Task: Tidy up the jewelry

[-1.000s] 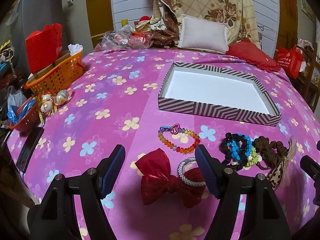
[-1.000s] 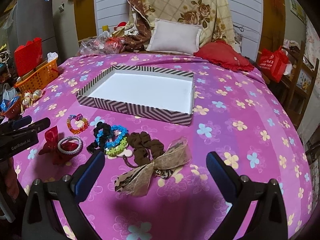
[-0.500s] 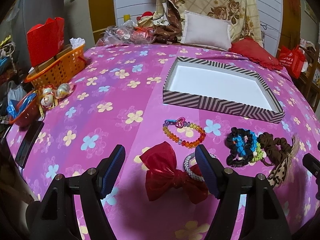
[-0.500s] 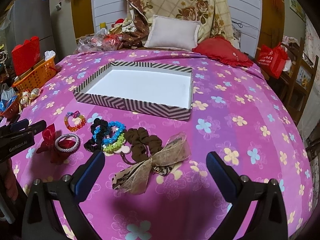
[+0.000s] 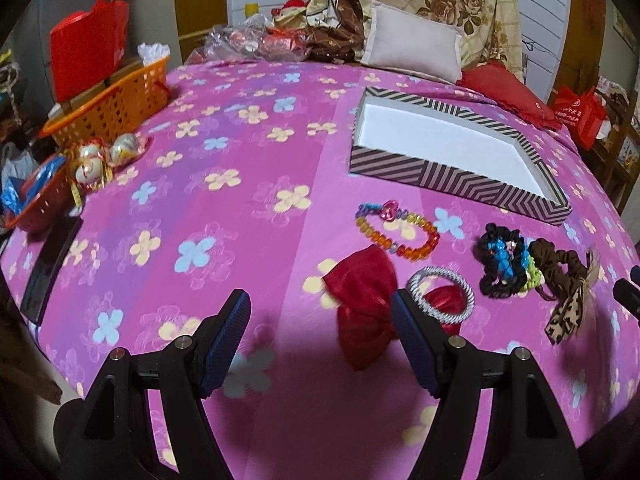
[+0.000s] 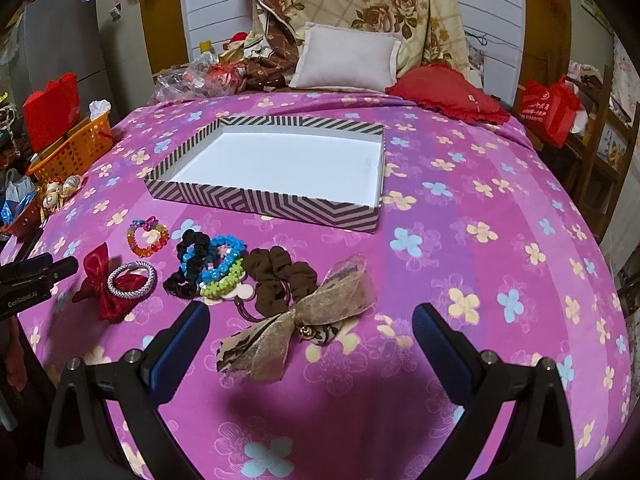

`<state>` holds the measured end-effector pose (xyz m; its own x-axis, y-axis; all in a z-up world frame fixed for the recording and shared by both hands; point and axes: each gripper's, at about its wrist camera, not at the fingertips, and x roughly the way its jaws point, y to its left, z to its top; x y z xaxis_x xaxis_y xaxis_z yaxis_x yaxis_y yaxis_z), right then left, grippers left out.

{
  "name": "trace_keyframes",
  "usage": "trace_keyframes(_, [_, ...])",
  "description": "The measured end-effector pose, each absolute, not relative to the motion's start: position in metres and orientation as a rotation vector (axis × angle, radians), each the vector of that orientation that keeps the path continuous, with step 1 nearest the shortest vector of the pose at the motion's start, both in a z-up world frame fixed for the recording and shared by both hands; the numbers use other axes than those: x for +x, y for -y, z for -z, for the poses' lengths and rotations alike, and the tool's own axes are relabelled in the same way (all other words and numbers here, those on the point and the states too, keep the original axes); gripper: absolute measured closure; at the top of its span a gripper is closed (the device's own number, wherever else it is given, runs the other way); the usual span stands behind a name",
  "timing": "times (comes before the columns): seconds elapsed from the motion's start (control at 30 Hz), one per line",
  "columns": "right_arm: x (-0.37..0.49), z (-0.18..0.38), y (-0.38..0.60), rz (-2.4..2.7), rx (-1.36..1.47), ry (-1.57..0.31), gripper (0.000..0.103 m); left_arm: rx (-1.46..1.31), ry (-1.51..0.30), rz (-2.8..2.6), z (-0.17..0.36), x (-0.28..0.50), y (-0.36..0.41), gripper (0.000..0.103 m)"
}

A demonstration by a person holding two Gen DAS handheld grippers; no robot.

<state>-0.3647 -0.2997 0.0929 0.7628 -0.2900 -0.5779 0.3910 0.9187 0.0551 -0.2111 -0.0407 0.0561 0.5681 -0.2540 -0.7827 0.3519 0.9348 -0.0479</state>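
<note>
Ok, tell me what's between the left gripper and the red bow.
Nothing visible. The left gripper is open just short of the red bow; only bare bedspread lies between. The silver bracelet rests on the bow's far wing.

Left claw point(image 5: 320, 312) gapes beside red bow point(image 5: 362, 300) under silver bracelet point(image 5: 442, 294)

One striped box point(image 6: 256, 200); two bows, red point(image 6: 98, 280) and tan point(image 6: 296, 320); one silver bangle point(image 6: 132, 280); one rainbow bead bracelet point(image 6: 147, 237); one brown scrunchie point(image 6: 280, 276); one black scrunchie point(image 6: 188, 268); two orange baskets point(image 5: 108, 112).
</note>
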Motion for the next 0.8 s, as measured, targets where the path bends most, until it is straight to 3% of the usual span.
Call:
trace_keyframes(0.37, [-0.366,-0.091,0.308,0.358,0.190,-0.604,0.000,0.010,-1.013,0.375,-0.040,-0.189,0.031,0.051])
trace_keyframes(0.8, [-0.365,-0.087,0.314,0.358,0.196,-0.612,0.003,0.025,-0.954,0.499,-0.064,-0.204,0.058,0.052])
